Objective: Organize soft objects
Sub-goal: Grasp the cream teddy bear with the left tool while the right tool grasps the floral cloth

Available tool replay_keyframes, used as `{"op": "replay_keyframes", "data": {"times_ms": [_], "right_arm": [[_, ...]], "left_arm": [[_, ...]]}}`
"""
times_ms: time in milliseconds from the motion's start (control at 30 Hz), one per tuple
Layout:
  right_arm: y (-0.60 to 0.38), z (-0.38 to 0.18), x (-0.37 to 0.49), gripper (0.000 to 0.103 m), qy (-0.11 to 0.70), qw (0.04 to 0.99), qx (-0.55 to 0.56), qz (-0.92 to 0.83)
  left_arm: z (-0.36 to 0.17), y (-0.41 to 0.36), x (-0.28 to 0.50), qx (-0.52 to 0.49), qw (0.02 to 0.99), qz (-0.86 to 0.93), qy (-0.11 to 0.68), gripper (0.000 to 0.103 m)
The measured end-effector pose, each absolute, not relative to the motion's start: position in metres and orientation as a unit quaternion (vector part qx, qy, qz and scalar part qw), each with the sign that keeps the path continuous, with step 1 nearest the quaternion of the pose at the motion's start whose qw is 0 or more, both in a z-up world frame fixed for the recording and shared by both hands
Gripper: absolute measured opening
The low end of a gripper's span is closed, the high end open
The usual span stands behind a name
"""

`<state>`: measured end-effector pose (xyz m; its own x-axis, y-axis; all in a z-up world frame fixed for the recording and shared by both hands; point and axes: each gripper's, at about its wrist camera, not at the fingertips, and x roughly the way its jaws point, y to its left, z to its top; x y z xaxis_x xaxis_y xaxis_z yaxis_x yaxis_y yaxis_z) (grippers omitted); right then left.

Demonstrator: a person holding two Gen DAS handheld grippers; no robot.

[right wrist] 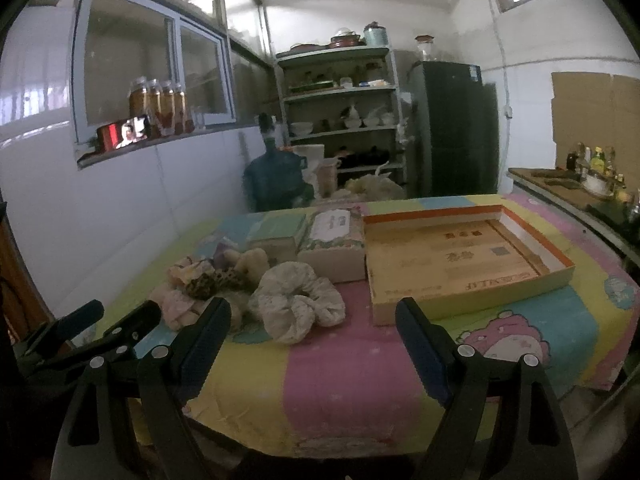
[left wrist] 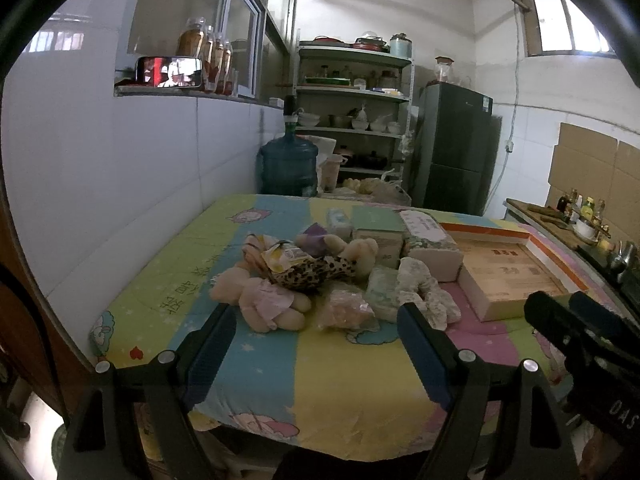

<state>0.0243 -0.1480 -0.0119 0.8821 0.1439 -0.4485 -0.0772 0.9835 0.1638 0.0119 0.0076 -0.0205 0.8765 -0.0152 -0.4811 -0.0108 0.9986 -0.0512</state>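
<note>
1. Soft objects (left wrist: 304, 276): heap near centre of table (left wrist: 340, 380), on striped cartoon cloth. Incl. plush bear (left wrist: 260, 300) at near-left of heap, leopard-print piece (left wrist: 316, 274) on top, lace scrunchie (right wrist: 298, 302) at right edge.
2. Scrunchie lies just left of shallow wooden box (right wrist: 468, 260), which is open, orange-rimmed, right part of table. Not touching, as far as right wrist view shows.
3. Two tissue packs (right wrist: 334, 244) behind heap, far side, touching box's left wall or just beside; cannot tell which.
4. Left gripper (left wrist: 316, 332): jaws wide, nothing between; hovers at near edge of table, pointing at heap.
5. Right gripper (right wrist: 314, 330): jaws wide, empty; near edge, scrunchie in front between the fingers' line.
6. Each gripper shows in the other's view, side by side, apart.
7. Bkgd: water jug (left wrist: 288, 164), shelf rack (left wrist: 352, 92), fridge (left wrist: 456, 148) at far wall.
</note>
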Motion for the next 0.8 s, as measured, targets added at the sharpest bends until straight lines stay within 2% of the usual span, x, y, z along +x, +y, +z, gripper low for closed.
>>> {"op": "replay_keyframes", "data": {"times_ms": [800], "right_arm": [[-0.121, -0.067, 0.110, 0.085, 0.311, 0.941, 0.052, 0.120]], "left_arm": [[-0.056, 0.073, 0.062, -0.058, 0.962, 0.030, 0.266, 0.083]]}}
